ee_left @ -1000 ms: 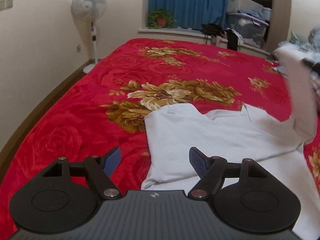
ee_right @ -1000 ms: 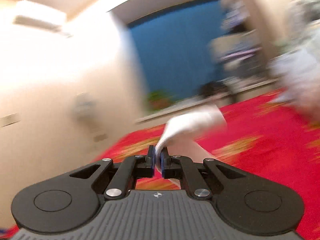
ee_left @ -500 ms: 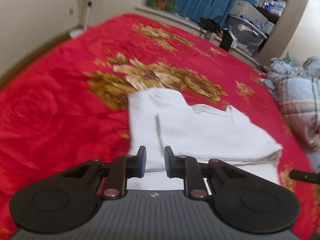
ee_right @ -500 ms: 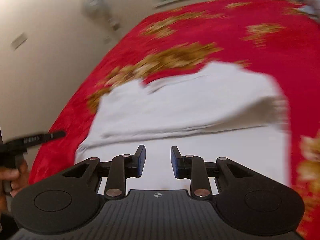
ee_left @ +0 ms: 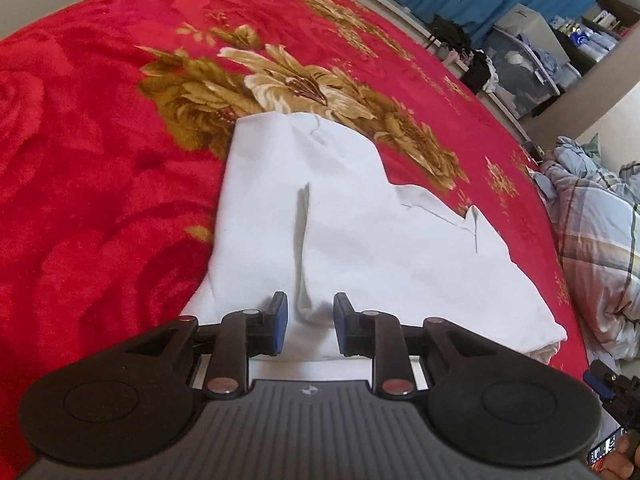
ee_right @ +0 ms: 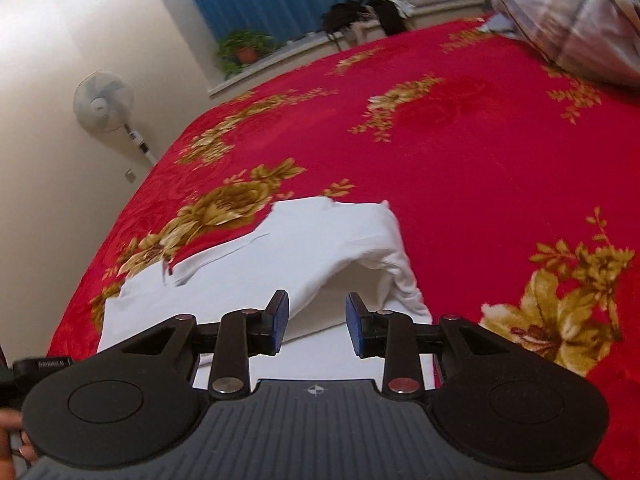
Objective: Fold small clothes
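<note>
White cotton: one shirt lies partly folded on the red blanket, sides turned in, likely to narrow it. The left gripper hangs low over its near edge, jaws opening, a raised fold between them, unpinched. From the right wrist: the shirt again, one side bulging loose. The right gripper points there, jaws opening, gripping nothing. Two grippers, one garment.
</note>
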A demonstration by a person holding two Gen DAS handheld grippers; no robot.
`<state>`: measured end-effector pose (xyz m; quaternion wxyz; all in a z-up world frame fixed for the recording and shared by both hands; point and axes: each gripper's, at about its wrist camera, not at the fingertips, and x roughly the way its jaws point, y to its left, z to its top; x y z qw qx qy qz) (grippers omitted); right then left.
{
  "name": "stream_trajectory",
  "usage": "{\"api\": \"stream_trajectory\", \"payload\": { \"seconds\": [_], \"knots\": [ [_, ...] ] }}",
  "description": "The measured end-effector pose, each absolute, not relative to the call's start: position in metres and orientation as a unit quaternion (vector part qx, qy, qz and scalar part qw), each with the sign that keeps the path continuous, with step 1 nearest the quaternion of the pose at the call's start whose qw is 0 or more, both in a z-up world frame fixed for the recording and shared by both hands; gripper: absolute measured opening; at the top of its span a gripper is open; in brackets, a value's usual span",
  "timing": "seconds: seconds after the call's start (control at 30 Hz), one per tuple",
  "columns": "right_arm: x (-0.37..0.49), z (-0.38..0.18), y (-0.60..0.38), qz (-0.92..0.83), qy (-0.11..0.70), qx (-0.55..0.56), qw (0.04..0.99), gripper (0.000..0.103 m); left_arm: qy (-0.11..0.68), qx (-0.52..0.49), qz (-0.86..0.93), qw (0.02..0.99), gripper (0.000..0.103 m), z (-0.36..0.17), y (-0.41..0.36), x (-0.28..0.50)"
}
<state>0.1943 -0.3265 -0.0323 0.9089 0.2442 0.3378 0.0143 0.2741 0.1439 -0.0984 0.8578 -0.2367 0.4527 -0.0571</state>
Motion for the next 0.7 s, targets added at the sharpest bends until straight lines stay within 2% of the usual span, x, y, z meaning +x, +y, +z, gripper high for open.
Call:
{"api": "stream_trajectory", "payload": {
  "seconds": [0.1, 0.13, 0.33, 0.47, 0.57, 0.63, 0.67, 0.7],
  "knots": [
    [0.201, -0.037, -0.333, -0.002, 0.333, 0.26, 0.907, 0.034, 0.448, -0.214, -0.07, 0.865, 0.021, -0.1, 0.137, 0.277],
    [0.204, -0.038, -0.335, -0.008, 0.33, 0.264, 0.906, 0.034, 0.446, -0.208, -0.072, 0.867, 0.006, -0.099, 0.135, 0.276],
    [0.221, -0.045, -0.346, -0.028, 0.308, 0.308, 0.9, 0.034, 0.385, -0.216, -0.045, 0.896, 0.005, -0.05, 0.16, 0.256],
    [0.236, -0.051, -0.351, -0.005, 0.29, 0.334, 0.897, 0.034, 0.405, -0.201, -0.054, 0.89, 0.006, -0.043, 0.17, 0.249],
    [0.256, -0.067, -0.351, 0.02, 0.309, 0.341, 0.888, 0.034, 0.391, -0.187, -0.025, 0.901, 0.006, -0.036, 0.175, 0.249],
    [0.266, -0.083, -0.351, 0.006, 0.349, 0.333, 0.876, 0.033, 0.388, -0.199, -0.032, 0.899, 0.006, -0.036, 0.177, 0.25],
    [0.269, -0.091, -0.353, -0.016, 0.381, 0.321, 0.867, 0.021, 0.39, -0.203, -0.039, 0.897, 0.006, -0.037, 0.176, 0.251],
    [0.269, -0.099, -0.356, -0.042, 0.413, 0.318, 0.853, 0.002, 0.392, -0.202, -0.049, 0.896, 0.006, -0.039, 0.174, 0.252]
  ]
}}
